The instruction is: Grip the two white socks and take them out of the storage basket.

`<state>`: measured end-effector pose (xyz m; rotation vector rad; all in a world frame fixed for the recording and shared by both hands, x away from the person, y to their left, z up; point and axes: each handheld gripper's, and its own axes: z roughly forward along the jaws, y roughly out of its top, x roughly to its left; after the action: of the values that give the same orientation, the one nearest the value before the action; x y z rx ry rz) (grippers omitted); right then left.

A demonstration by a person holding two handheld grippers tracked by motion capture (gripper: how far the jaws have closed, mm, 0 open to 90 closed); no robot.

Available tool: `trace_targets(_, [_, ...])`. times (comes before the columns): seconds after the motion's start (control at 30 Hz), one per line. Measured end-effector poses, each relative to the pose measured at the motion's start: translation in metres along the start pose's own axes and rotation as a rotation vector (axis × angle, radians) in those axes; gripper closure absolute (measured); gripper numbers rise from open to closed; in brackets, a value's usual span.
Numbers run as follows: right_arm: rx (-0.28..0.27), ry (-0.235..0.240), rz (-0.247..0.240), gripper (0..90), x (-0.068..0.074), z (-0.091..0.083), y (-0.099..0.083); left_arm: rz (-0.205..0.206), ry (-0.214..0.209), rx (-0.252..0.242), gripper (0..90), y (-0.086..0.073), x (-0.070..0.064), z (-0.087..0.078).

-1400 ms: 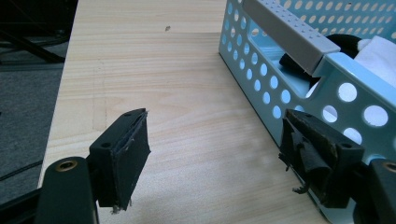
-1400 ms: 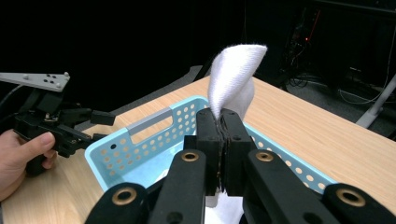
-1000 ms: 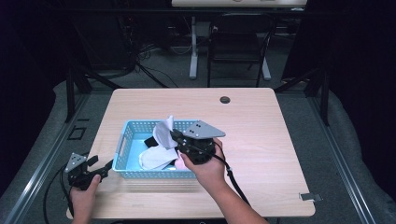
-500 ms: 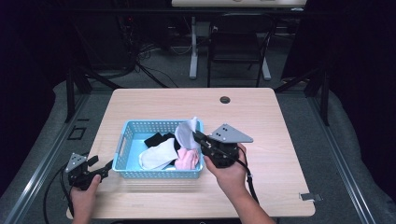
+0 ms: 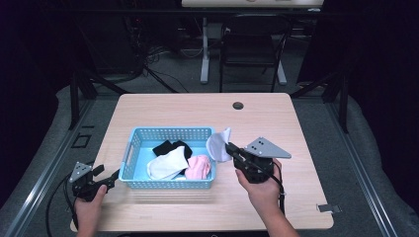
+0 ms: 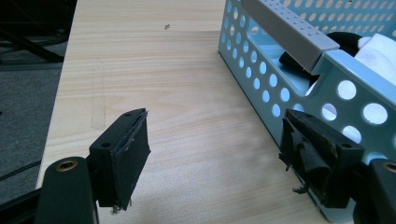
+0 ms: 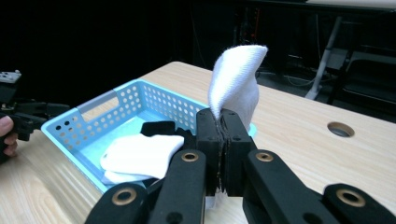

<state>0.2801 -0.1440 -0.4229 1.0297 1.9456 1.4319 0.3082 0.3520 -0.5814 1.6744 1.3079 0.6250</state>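
resting at the counter's [image 5: 163,106] seven o'clock corner, the left tool [image 5: 111,180] is held by the person's left hand [image 5: 88,207], its jaws spread wide apart with nothing between them; in the left gripper view [image 6: 212,149] one jaw lies just beside the perforated wall of the blue basket [image 6: 299,70], whether touching it or not cannot be told, and the other over bare wood. the blue basket [image 5: 170,133] sits left of the counter's centre. inside it lie a black sock [image 5: 170,147] toward twelve o'clock, a white sock [image 5: 167,165] below it at six o'clock, and a pink sock [image 5: 198,167] at the basket's four o'clock corner. to the right, the right tool [image 5: 231,148], gripped by the right hand [image 5: 259,190], has its jaws pressed together on a second white sock [image 5: 218,144], lifted above the counter just past the basket's three o'clock edge. in the right gripper view the pinched sock [image 7: 236,81] stands up from the closed jaws of the tool [image 7: 223,135], with the basket [image 7: 135,100] behind it. a round hole [image 5: 238,105] marks the counter at one o'clock.
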Motion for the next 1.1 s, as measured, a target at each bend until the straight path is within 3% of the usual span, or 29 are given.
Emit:
trace_targets(0.6, [0.046, -0.054, 0.034, 88.1, -0.014, -0.013, -0.030, 0.001, 0.002, 0.002, 23.8, 0.000, 0.000, 0.000])
trace_targets(1.1, [0.135, -0.083, 0.095, 88.0, -0.029, -0.005, -0.070, 0.000, 0.001, 0.004, 23.8, 0.000, 0.000, 0.000])
